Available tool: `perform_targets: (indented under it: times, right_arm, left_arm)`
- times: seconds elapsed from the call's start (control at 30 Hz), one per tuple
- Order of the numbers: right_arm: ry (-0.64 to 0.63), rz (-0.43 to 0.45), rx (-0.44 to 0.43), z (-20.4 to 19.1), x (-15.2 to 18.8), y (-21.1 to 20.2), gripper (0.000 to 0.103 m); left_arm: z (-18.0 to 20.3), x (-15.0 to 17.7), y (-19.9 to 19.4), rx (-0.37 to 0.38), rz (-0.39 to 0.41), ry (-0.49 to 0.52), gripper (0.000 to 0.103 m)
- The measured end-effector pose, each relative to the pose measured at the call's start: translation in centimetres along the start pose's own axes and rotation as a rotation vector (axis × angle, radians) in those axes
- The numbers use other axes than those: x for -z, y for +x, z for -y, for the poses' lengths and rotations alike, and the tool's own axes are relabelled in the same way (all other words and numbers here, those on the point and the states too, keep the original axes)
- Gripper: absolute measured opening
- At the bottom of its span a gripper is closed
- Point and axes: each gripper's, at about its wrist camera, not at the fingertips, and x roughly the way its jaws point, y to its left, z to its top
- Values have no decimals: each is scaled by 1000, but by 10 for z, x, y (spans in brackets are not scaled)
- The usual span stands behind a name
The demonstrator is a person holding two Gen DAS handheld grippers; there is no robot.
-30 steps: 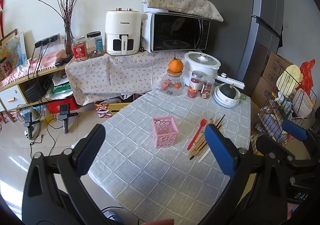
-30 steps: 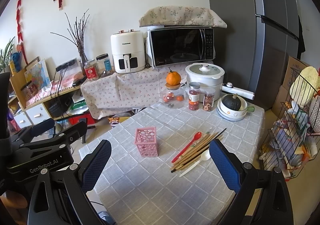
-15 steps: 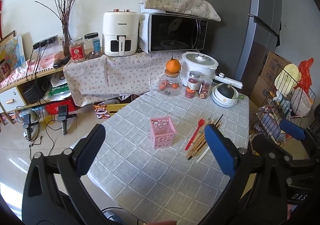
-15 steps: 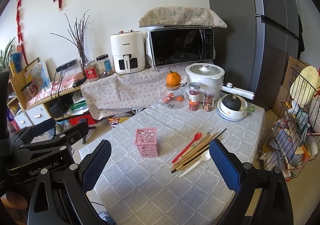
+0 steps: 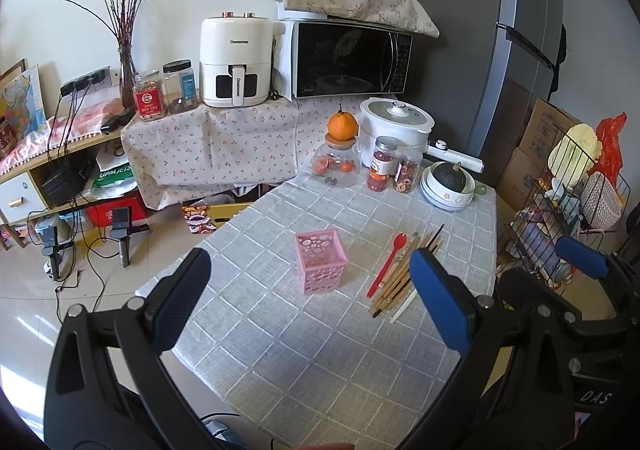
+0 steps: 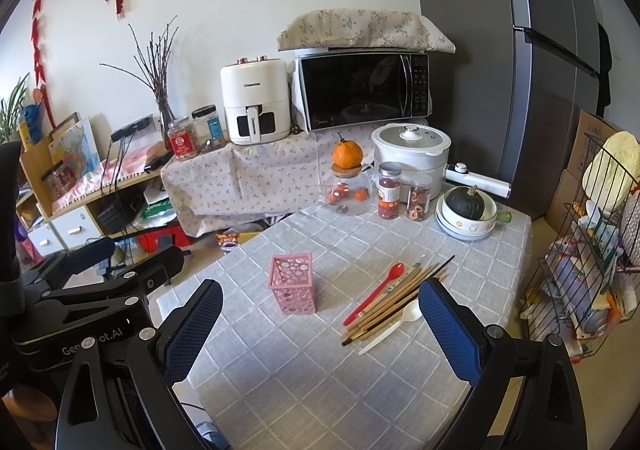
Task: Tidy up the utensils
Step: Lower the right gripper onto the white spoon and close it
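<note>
A pink perforated holder (image 5: pixel 320 260) (image 6: pixel 292 283) stands upright near the middle of the grey checked tablecloth (image 5: pixel 304 350). To its right lie a red spoon (image 5: pixel 386 264) (image 6: pixel 374 292), a bundle of wooden chopsticks (image 5: pixel 404 270) (image 6: pixel 394 298) and a white spoon (image 6: pixel 394 326). My left gripper (image 5: pixel 310 298) hangs open above the table's near edge, nothing between its blue pads. My right gripper (image 6: pixel 318 324) is open too, well short of the utensils. Each gripper appears at the edge of the other's view.
Jars (image 6: pixel 390 190), a glass pot with an orange on its lid (image 6: pixel 347 186), a white cooker (image 6: pixel 410 154) and a bowl holding a squash (image 6: pixel 466 210) crowd the table's far end. A wire rack (image 6: pixel 588 270) stands right of the table. Floor and cables lie left.
The left wrist view has shifted slightly, so the table sits a little further left and lower. The right view is almost unchanged. Both grippers stay open.
</note>
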Motion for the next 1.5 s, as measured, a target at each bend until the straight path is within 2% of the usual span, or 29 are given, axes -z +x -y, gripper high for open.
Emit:
perform_targets:
  times: [0.17,0.27,0.33,0.37,0.47,0.57,0.7,0.73,0.8,0.87,1.07,1.2,1.27,1.4,1.5]
  right_arm:
    - [7,-14,-15,9,2,17,100]
    - [49,-103,-66,29,8,56,100]
    - [152,-233,-120,54,20,100,100]
    - [233,-318,-146,73,30,128,100]
    - [445,-493,-158,125,63,188,100]
    - [659,-584,-135,171,93,224,99]
    - [779,-627,-95,202,107,250,97]
    - [789,-636,-90,205,106,254,94]
    - [787,-648,-75,209,104,266,88]
    - [789,-669,-70,211,106,284,76]
    - [814,-753,-44,203,115,319,53]
    - [761,-764,15,199,113,335,39]
    - [728,-756,34,197,111,336,13]
    - [709,-754,-3,198,110,336,12]
    - [694,-751,-23,196,108,334,9]
  left_arm:
    - [1,1,10,-6,-13,4,99]
    - [0,2,27,-12,-49,8,99]
    - [-1,3,40,-10,-86,12,99]
    - [-3,5,50,24,-127,-4,99]
    - [-5,7,66,65,-190,-39,99]
    - [2,7,84,58,-218,-21,99]
    - [15,6,119,50,-279,18,98]
    - [19,5,132,55,-307,34,93]
    - [20,3,148,53,-347,48,91]
    - [17,2,160,40,-368,48,85]
    - [8,0,174,32,-387,48,82]
    - [7,-2,185,15,-391,56,81]
    - [9,-2,189,7,-400,65,75]
    - [17,-2,198,-20,-420,95,71]
    - [31,-5,206,-46,-445,109,60]
